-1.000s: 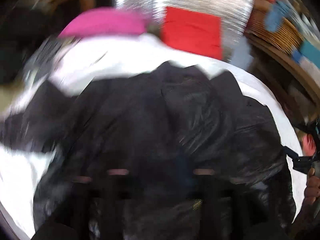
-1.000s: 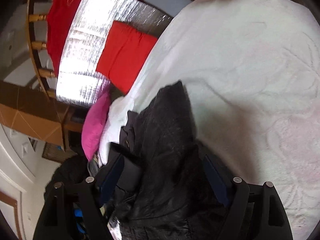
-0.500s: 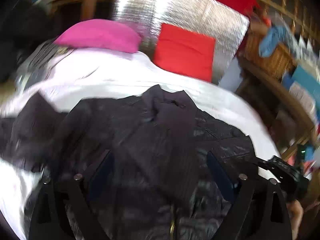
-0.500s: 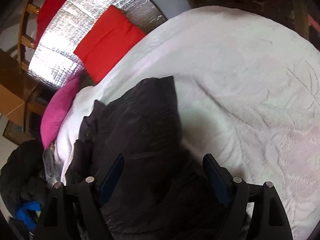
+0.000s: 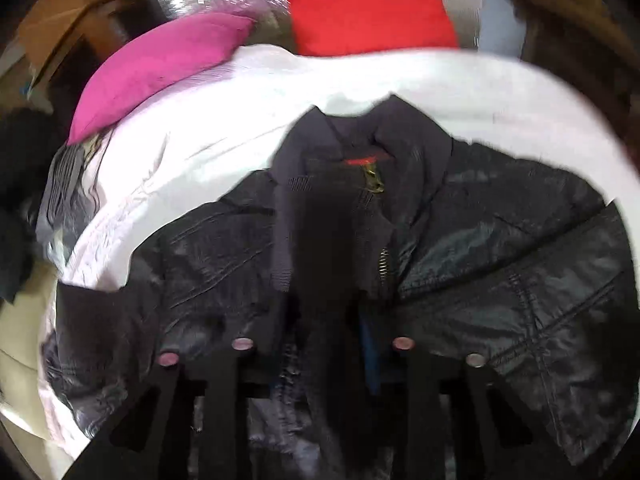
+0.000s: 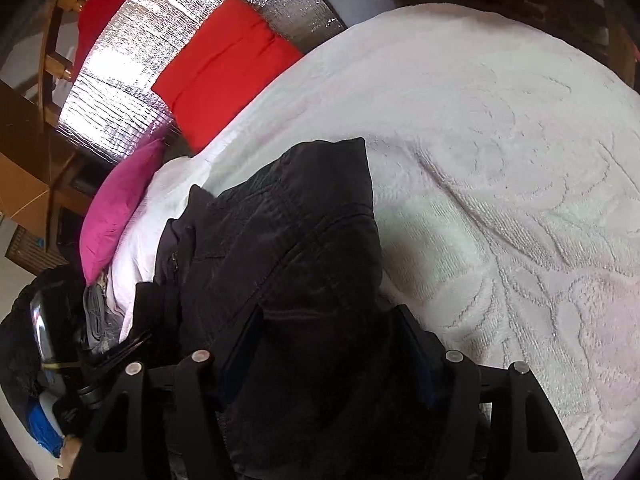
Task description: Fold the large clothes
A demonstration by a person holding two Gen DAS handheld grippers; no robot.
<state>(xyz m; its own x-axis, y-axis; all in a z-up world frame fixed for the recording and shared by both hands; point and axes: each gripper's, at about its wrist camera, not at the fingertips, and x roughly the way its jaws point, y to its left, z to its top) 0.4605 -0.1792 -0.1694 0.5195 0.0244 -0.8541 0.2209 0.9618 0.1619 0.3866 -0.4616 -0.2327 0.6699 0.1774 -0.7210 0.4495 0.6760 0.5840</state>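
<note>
Jacket (image 5: 460, 240) on white bedspread (image 6: 500, 140); both grippers' fingers just closing, fabric between, grip unclear.

my left gripper (image 5: 324, 344): jaws just closing, fabric bunched between them | jacket (image 5: 460, 248): black, quilted, collar at 12 | bedspread (image 5: 224, 128): white, under it | pink pillow (image 5: 160, 64) at 10 | red cushion (image 5: 368, 4) at 12

Both grippers point steeply down. The left gripper (image 5: 326, 320) has just been closing, jaws narrow around jacket (image 5: 480, 248) fabric. The right gripper (image 6: 326, 344) has been closing too, jaws apart with fabric between.
</note>
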